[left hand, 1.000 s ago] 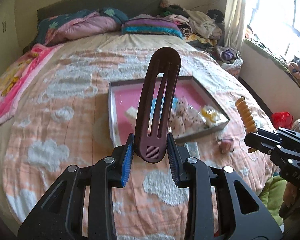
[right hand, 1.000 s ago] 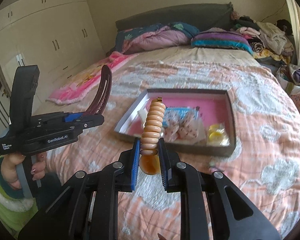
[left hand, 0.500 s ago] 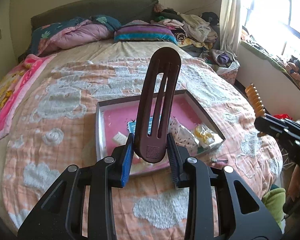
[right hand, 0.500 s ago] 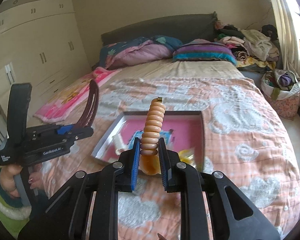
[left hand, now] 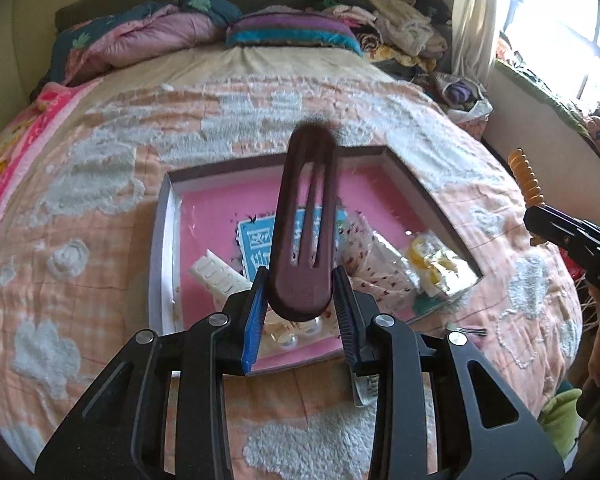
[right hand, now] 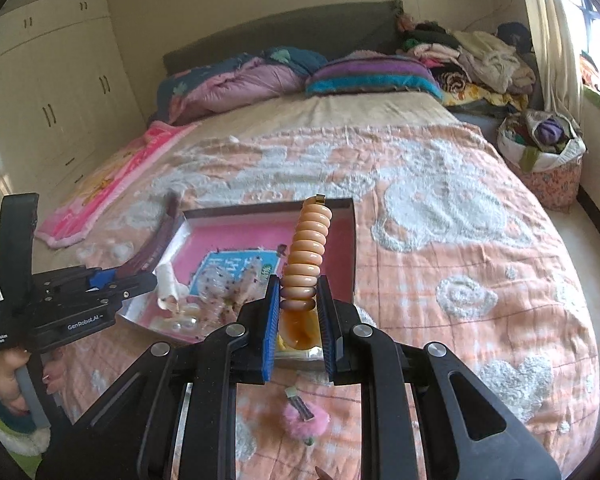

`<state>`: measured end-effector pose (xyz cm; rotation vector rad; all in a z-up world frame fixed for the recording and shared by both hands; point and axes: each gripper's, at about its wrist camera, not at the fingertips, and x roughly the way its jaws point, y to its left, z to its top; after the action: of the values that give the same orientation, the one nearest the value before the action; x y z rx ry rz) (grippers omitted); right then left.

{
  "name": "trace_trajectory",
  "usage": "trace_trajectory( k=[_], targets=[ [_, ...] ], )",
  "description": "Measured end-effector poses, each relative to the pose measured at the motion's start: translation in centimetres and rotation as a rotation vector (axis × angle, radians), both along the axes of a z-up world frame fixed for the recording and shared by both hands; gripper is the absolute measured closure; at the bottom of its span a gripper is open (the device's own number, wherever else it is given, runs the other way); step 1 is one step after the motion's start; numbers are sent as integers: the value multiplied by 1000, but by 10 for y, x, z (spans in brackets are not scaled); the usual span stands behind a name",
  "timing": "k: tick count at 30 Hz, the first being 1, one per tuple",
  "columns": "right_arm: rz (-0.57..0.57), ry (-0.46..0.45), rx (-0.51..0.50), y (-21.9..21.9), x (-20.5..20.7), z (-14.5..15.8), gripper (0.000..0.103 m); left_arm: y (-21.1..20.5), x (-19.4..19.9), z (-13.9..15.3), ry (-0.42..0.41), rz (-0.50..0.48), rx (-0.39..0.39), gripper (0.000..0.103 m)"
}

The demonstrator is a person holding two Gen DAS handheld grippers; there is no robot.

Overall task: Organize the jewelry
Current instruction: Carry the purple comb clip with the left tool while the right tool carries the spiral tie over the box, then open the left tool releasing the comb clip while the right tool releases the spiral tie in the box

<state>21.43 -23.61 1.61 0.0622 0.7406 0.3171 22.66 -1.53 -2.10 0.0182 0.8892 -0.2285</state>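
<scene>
At the far left of the right wrist view, a hand (right hand: 4,368) in a green and white sleeve is seen wrapped around the handle of the left gripper (left hand: 300,300). Between that gripper's blue pads (left hand: 254,320) a dark maroon hair clip (left hand: 306,224) is pinched by its rounded base, its slotted length standing up and out over the tray (left hand: 162,248). The tray, a shallow box with a pink floor, is taken as the landmark; it lies on the peach and white cloud-patterned bedspread (left hand: 80,200). Inside the tray, a white comb-like piece (left hand: 216,276) is seen near the left wall, a blue printed card (left hand: 256,240) toward the middle, a speckled clear packet (left hand: 372,256) just right of the card, and a yellow item in clear wrap (left hand: 432,260) near the right wall. Pearl-like beads (left hand: 292,340) lie at the tray's near edge.

Right of the tray, the right gripper (right hand: 298,320) is held with its pads pressed onto an orange ribbed hair clip (right hand: 306,252), which rises above the near right corner of the tray. On the bedspread in front of the tray, below this gripper, a pink fluffy hair clip (right hand: 304,420) is lying.
</scene>
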Motion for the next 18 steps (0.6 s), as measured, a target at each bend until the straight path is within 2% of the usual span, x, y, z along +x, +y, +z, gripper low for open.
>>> trace_trajectory(
  k=[10,18],
  targets=[
    [16,64,-50,14,30,-36,85,-1,12,-19,30,9,18,82],
    [16,116,-70,25,48,-58,83,4,10,-21,35,15,11,82]
  ],
)
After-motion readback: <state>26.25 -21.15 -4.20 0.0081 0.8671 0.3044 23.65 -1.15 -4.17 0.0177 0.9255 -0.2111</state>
